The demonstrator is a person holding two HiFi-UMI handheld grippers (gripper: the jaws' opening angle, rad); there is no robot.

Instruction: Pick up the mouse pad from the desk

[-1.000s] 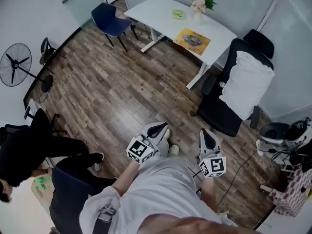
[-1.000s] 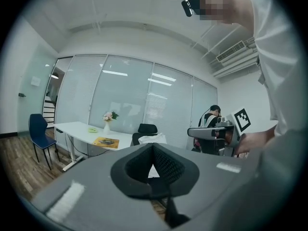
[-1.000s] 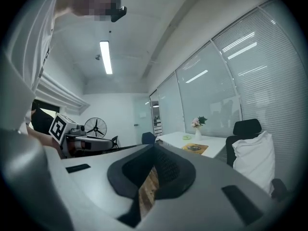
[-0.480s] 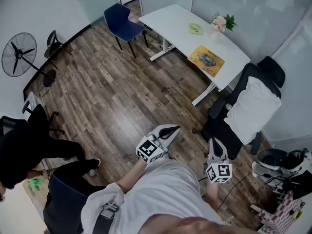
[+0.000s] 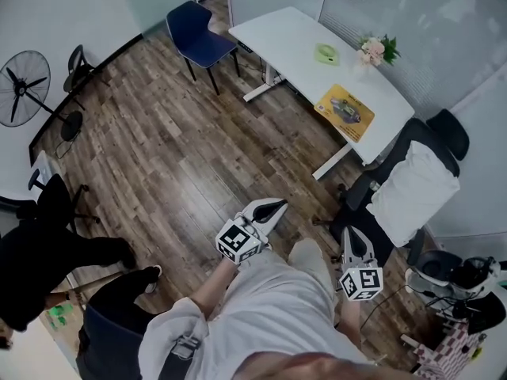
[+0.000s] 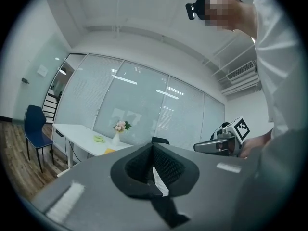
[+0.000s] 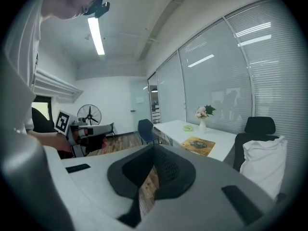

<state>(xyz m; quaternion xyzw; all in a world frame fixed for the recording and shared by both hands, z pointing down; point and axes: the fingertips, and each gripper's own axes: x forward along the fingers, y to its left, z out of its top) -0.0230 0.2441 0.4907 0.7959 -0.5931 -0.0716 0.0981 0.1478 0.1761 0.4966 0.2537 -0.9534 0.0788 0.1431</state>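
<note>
Yellow, thin and, we judged, light and floppy, the mouse pad [image 5: 345, 112] lay on the white bench [image 5: 293, 34] at upper right, best pinched at an edge. Our left tongs [image 5: 279, 205] and right tongs [image 5: 348, 233] were pressed together, empty.

Wood-plank floor [image 5: 182, 149] with a soft sheen — smooth matt white desk [image 5: 293, 38], cloth pillow [image 5: 416, 188].

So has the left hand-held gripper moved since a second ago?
Yes. In the head view the left hand-held gripper has come forward across the wood floor, closer to the near leg of the white desk.
</note>
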